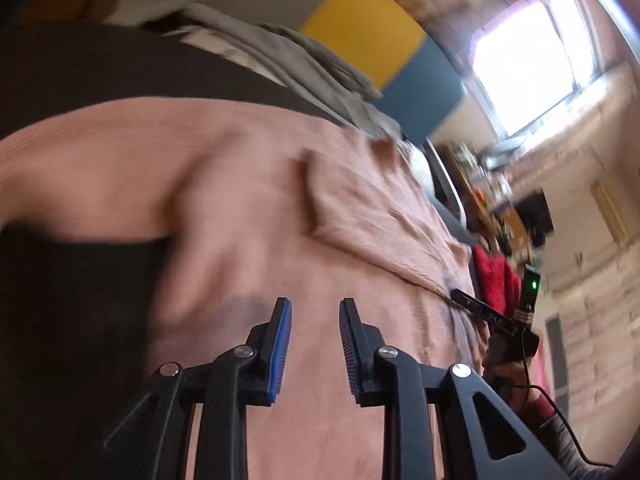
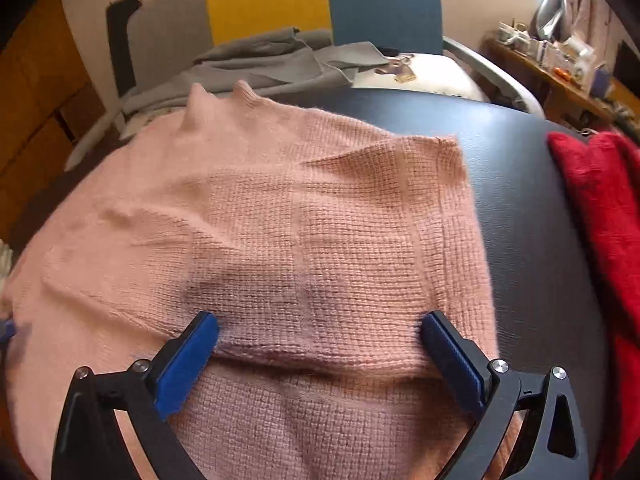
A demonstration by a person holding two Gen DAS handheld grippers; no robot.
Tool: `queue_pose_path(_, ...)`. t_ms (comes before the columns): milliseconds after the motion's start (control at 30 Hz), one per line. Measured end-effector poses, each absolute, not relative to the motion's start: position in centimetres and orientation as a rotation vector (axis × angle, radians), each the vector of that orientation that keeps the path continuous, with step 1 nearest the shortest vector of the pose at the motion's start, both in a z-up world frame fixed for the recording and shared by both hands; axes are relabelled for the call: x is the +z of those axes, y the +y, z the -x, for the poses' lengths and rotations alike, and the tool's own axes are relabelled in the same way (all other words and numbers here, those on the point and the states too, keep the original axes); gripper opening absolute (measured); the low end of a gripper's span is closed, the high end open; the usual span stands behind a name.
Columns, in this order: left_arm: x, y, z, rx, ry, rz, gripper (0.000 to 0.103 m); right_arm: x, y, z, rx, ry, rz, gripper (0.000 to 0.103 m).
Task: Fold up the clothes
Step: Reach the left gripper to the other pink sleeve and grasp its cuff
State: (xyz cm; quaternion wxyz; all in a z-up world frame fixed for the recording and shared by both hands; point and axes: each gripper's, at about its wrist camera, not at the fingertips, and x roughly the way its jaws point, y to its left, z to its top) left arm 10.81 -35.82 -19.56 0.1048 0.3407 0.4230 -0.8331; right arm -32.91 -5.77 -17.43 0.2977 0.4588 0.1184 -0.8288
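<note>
Pink sweater lies flat on the black table, its long axis running away from me toward the grey clothes. My left gripper hangs over it, jaws parted, empty. My right gripper is spread wide, straddling a fold. Red garment lies at the table's right edge.
</note>
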Motion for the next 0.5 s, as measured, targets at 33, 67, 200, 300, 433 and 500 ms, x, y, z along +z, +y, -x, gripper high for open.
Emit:
queue_pose_path(33, -19.7, -36.4, -12.4, -2.427, 1.269, -0.965, 0.029, -16.9, -5.9, 32.1, -2.204, 0.309, -1.197, 0.102)
queue_pose_path(67, -19.8, -37.3, -14.6, -2.386, 1.291, -0.911, 0.029, -16.4, -6.0, 31.2, -2.206, 0.304, -1.175, 0.102)
queue_pose_path(200, -20.7, -40.8, -23.6, -2.185, 1.409, -0.686, 0.033, -14.5, -6.4, 26.3, -2.168, 0.277, -1.084, 0.102)
queue_pose_path(300, -21.1, -42.6, -30.4, -2.020, 1.431, -0.515, 0.035, -14.8, -7.3, 22.6, -2.125, 0.314, -1.043, 0.102)
queue_pose_path(433, -21.9, -43.9, -36.2, -1.887, 1.410, -0.436, 0.040, -15.2, -8.4, 17.8, -2.066, 0.361, -0.990, 0.102)
queue_pose_path(500, -22.3, -44.4, -38.9, -1.828, 1.398, -0.409, 0.043, -16.1, -9.1, 16.8, -2.042, 0.390, -1.006, 0.102)
